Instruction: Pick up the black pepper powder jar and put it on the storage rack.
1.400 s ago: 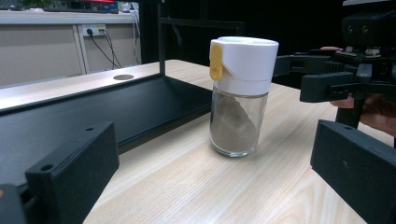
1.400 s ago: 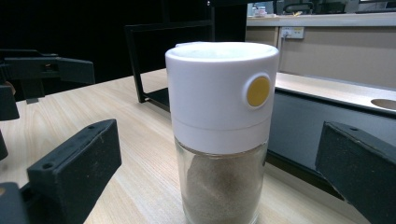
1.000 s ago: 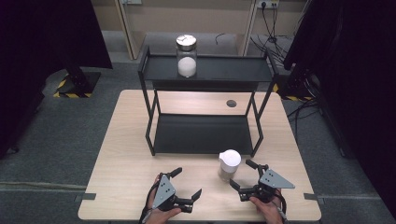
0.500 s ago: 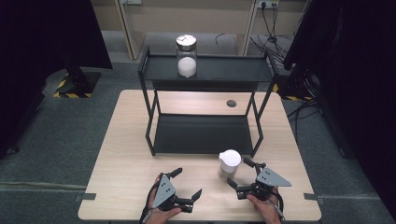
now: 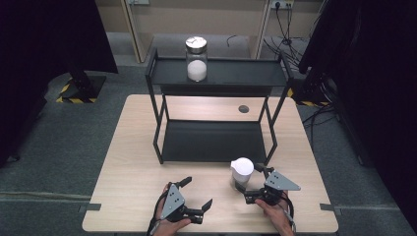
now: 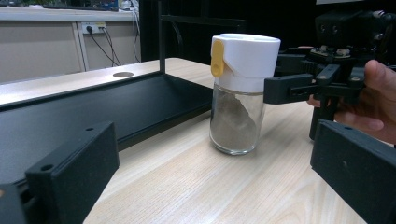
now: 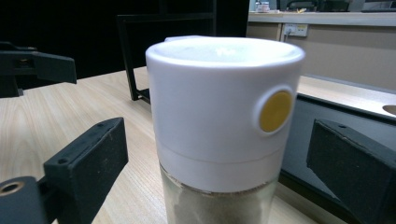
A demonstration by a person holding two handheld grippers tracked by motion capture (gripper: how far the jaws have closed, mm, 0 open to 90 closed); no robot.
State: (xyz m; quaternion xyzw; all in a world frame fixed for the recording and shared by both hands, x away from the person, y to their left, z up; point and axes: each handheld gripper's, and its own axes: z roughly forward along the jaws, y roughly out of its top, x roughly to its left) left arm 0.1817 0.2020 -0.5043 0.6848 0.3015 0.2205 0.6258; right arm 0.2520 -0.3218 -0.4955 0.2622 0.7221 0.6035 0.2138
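Note:
A glass shaker jar [image 5: 242,172] with a white lid and a yellow button holds brownish powder. It stands upright on the table just in front of the black rack. My right gripper [image 5: 252,185] is open, one jaw on each side of the jar and a gap on both sides. In the right gripper view the jar [image 7: 224,116] stands close up between the jaws. My left gripper [image 5: 196,193] is open and holds nothing, left of the jar near the front edge. The left gripper view looks at the jar [image 6: 238,116] and the right gripper [image 6: 303,88] behind it.
A black two-tier rack [image 5: 216,73] stands mid-table, its lower shelf [image 5: 211,140] bare. On the top shelf stands a glass jar [image 5: 196,59] with a metal lid and white contents. A round cable hole [image 5: 243,108] lies behind the rack. The wooden table [image 5: 133,167] ends close to my hands.
My right gripper has edged left and forward, so its jaws now straddle the shaker jar. The jar and the left gripper have stayed put.

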